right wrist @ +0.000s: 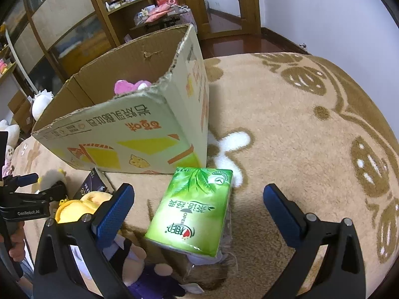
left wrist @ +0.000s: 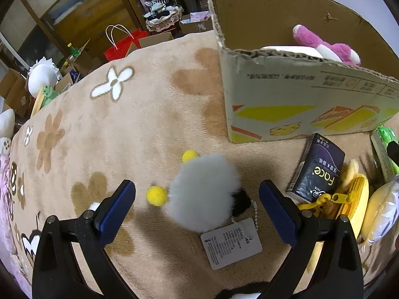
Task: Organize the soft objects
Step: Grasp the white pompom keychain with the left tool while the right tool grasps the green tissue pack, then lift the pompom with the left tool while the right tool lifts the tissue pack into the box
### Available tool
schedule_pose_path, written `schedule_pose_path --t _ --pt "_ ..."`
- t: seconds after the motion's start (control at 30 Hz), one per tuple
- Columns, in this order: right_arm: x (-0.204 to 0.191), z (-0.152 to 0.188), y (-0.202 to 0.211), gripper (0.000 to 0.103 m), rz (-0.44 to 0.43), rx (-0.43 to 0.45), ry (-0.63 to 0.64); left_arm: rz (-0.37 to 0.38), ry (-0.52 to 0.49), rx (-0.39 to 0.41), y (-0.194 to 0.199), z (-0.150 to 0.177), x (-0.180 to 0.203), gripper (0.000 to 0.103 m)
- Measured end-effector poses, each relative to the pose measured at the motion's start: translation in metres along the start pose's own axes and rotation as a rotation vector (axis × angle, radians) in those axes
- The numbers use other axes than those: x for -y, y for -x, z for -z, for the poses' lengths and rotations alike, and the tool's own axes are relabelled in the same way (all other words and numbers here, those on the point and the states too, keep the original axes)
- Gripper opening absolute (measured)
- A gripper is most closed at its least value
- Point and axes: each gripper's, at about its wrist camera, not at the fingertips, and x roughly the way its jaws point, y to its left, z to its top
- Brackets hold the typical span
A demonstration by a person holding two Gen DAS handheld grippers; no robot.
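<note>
My left gripper (left wrist: 197, 199) is open above a fluffy grey-white plush (left wrist: 203, 194) with yellow pompom feet (left wrist: 156, 195) and a paper tag (left wrist: 230, 243), lying on the beige blanket between the fingers. My right gripper (right wrist: 199, 206) is open around a green tissue pack (right wrist: 192, 211) that lies on the blanket. The cardboard box (left wrist: 299, 94) stands behind, holding a pink plush (left wrist: 326, 44); the box also shows in the right wrist view (right wrist: 129, 129). The left gripper shows at the left edge of the right wrist view (right wrist: 32, 186).
A black tissue pack (left wrist: 316, 169), a yellow zip pouch (left wrist: 349, 199) and a yellow-white plush (left wrist: 381, 211) lie right of the grey plush. A purple doll (right wrist: 149, 274) lies below the green pack. Shelves, boxes and a red bag (left wrist: 122, 44) stand beyond the bed.
</note>
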Motion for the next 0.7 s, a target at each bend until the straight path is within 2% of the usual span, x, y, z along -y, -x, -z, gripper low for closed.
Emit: schedule_pose_path --t 0.27,0.4,0.53,0.7 --pt "0.005 -0.002 -0.005 0.100 -0.014 -0.041 -0.040 0.025 0.025 -0.024 -0.008 0.000 -0.005 0.097" --pt "0.002 -0.003 -0.009 0.086 0.016 -0.050 0.002 0.036 0.007 -0.031 -0.010 0.000 -0.004 0.082" --pt "0.001 -0.001 -0.010 0.073 0.017 -0.064 0.008 0.064 -0.020 -0.058 -0.015 0.001 0.000 0.061" --pt "-0.005 -0.002 -0.006 0.064 0.032 -0.053 0.054 0.042 -0.064 -0.041 -0.015 0.001 0.007 0.059"
